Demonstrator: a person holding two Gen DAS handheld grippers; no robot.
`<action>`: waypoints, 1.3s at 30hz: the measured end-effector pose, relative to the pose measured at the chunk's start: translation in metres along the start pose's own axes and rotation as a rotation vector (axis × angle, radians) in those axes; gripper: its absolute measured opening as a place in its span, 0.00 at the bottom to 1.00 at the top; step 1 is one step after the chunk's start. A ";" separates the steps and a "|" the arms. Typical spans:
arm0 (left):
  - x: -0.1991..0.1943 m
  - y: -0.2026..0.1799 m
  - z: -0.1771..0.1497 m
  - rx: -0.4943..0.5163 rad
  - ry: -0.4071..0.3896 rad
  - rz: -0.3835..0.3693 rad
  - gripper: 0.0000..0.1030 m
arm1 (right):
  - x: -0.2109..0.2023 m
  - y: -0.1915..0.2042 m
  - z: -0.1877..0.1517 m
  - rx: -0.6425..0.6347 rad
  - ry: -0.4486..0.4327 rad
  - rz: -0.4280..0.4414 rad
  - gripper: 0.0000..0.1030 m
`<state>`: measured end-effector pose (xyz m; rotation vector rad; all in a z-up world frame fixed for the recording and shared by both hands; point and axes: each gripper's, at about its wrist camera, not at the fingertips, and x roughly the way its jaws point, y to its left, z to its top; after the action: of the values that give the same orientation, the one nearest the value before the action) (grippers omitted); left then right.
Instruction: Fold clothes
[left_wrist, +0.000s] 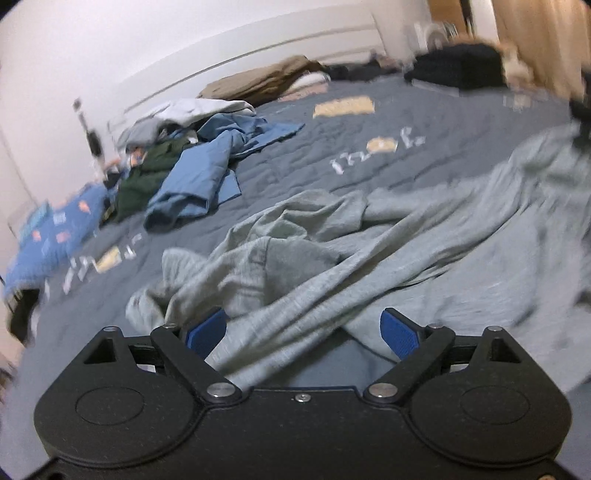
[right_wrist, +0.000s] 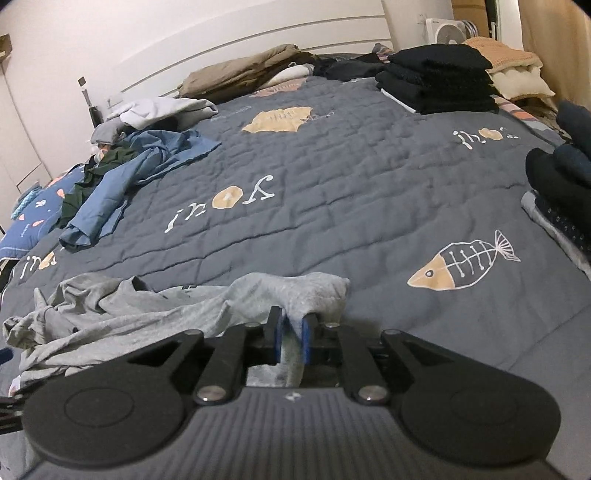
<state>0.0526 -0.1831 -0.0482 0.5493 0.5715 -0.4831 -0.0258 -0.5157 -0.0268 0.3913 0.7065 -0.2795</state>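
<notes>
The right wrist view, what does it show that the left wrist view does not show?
Only the right wrist view shows the right claw shut on an edge of the grey shirt, a fish-skeleton print on the quilt and a sharp stack of folded black clothes.

Only the left wrist view shows the left claw open, with grey cloth lying between its blue pads; this view is blurred.

Both show the grey quilt, the blue garment in the unfolded pile and the brown bedding near the headboard.
</notes>
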 end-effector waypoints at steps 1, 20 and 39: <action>0.008 -0.001 0.001 0.028 0.013 0.019 0.84 | -0.002 -0.003 0.002 0.010 0.001 -0.001 0.17; -0.070 0.013 0.013 -0.293 -0.059 -0.543 0.06 | -0.034 -0.037 0.020 0.127 -0.097 0.047 0.46; -0.127 -0.093 -0.013 -0.092 0.063 -0.749 0.68 | -0.019 -0.036 0.009 0.059 -0.045 0.043 0.49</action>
<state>-0.0985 -0.2110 -0.0114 0.2458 0.8543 -1.1429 -0.0480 -0.5495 -0.0164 0.4547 0.6461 -0.2688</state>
